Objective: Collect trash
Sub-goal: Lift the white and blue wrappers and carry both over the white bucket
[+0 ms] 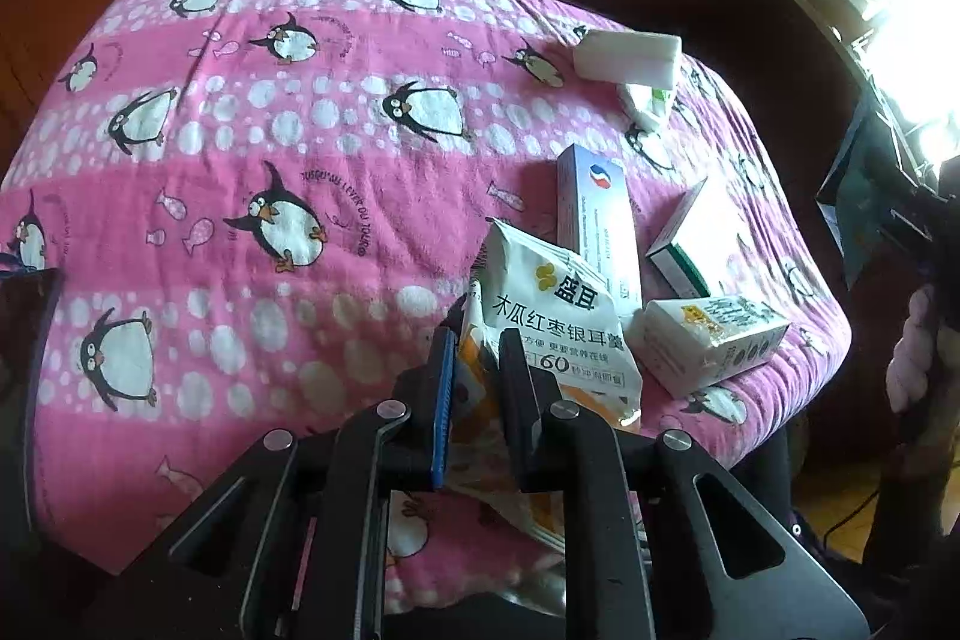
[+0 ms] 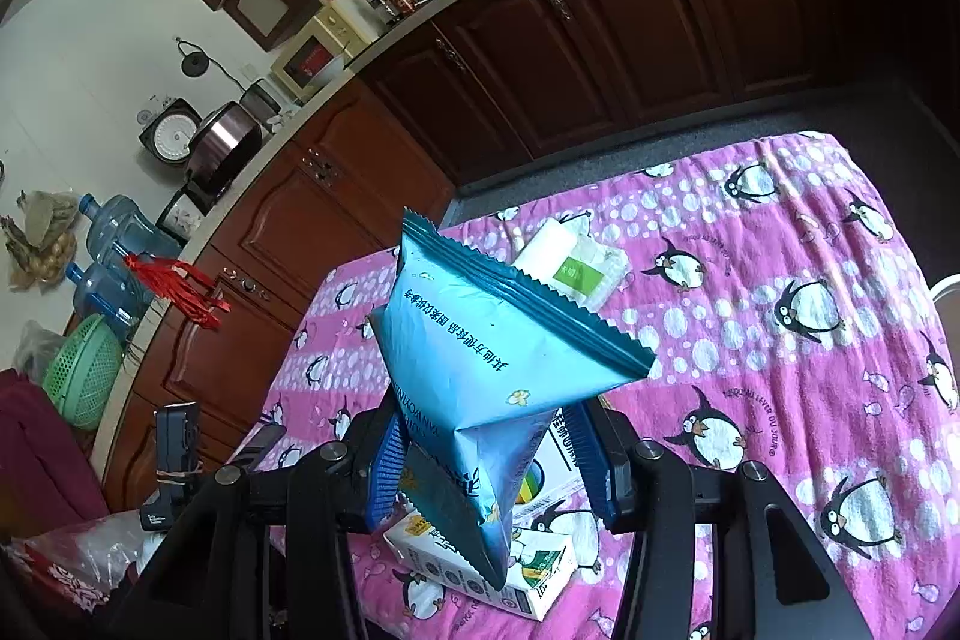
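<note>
Pinching a white snack packet (image 1: pixel 555 322) low in the centre of the frame, the left gripper (image 1: pixel 477 346) has its jaws pressed nearly together on the wrapper's edge. Right of it lie a milk carton (image 1: pixel 714 340), a tall blue-and-white box (image 1: pixel 597 214) and a green-striped box (image 1: pixel 690 238) on the pink penguin blanket (image 1: pixel 240 160). The right gripper (image 2: pixel 486 451), jaws partly spread, clamps a blue foil bag (image 2: pixel 480 340) at centre frame, above a carton (image 2: pixel 528 574).

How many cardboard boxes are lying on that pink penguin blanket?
3. A tall blue-and-white box lies mid-blanket, a green-edged white box sits to its right, and a milk-style carton lies nearest the edge. Others may hide behind the held packets.
</note>
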A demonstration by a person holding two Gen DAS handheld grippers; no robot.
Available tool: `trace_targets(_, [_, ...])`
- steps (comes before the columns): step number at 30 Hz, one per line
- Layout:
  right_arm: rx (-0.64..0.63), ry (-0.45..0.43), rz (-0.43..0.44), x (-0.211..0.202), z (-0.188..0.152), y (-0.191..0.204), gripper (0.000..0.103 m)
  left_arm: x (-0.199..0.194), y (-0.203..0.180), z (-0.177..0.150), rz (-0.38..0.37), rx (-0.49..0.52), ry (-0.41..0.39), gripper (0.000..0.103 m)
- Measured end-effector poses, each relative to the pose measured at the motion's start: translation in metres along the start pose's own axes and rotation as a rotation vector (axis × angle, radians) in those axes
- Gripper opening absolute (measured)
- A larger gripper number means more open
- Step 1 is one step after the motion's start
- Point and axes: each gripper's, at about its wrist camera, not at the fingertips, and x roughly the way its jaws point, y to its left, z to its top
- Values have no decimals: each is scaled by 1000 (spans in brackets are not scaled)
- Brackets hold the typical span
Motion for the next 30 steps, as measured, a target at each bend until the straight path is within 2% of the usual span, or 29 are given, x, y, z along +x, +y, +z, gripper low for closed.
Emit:
trace_targets(9, [0,-16,2,-7,1,0,48,-19,-10,5,-26,5,-62,11])
trace_targets(15, [9,-40,-11,-20,2,-8,48,-37,-40,24,-61,61,-126,11])
trace_targets(23, [49,-102,-73,-58,1,-43,48,-31,-117,53,-126,190,-156,11])
trace_targets(30, [138,-173,-164,-109,-8,-100,48,-7,-212,78,-183,311,-157,11])
